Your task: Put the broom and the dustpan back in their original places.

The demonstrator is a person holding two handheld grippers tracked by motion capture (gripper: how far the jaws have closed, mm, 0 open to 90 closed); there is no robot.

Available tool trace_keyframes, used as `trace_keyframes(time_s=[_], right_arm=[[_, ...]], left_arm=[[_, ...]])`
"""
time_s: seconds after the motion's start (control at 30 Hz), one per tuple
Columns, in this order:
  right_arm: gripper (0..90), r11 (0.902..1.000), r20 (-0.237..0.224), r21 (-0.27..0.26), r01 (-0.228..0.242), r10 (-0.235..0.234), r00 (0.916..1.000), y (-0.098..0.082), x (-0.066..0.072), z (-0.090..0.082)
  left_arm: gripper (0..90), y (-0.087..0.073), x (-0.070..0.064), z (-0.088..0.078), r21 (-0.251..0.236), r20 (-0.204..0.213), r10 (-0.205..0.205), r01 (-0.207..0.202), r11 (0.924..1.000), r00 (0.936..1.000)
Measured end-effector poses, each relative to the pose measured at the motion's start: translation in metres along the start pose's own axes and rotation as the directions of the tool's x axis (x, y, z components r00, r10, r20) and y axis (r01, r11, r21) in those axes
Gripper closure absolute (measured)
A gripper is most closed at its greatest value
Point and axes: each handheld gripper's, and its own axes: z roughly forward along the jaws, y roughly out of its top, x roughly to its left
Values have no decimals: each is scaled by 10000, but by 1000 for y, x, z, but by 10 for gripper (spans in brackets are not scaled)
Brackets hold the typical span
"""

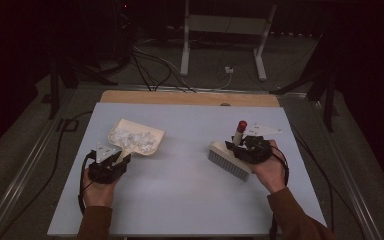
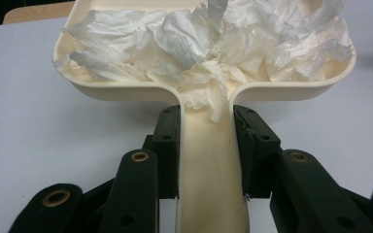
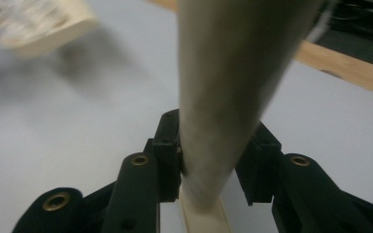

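Grey table top (image 1: 180, 185), wooden edge (image 1: 180, 97), floor cables (image 1: 150, 65), white stand (image 1: 225, 30)

High view: dim overall, the room beyond the pale grey-blue tabletop (image 1: 180, 170) falling to near black at the upper corners; light falls from above, leaving a soft bright patch mid-table and faint shadows. Left gripper view: evenly lit and sharp, the crumpled white tissue paper (image 2: 209, 43) nearly overexposed inside the cream plastic dustpan (image 2: 209, 160); the 2 black jaws are slightly soft. Right gripper view: motion-blurred, the beige tapered brush handle (image 3: 228, 87) smeared and out of focus, casting a diffuse shadow leftward.
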Motion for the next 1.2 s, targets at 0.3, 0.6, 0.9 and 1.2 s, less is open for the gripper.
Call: trace_keyframes(time_s=[0.3, 0.6, 0.9, 1.2], right_arm=[[692, 9866, 1406, -795, -1424, 1525, 9782, -7, 10, 6], [702, 9901, 1121, -268, -1378, 1400, 9838, -2, 2, 6], [702, 9976, 118, 171, -676, 674, 9977, -3, -28, -15], [703, 9963, -876, 758, -414, 480, 9950, -6, -57, -38]], left_arm=[[668, -3, 1, 0, 13, -25, -81, 81, 10000, 10000], [668, -4, 1, -1, -44, -268, -188, 187, 9998, 9995], [668, -7, 1, 0, -120, -784, -542, 535, 9985, 9954], [667, -7, 0, 3, -186, -1245, -931, 915, 9956, 9878]])
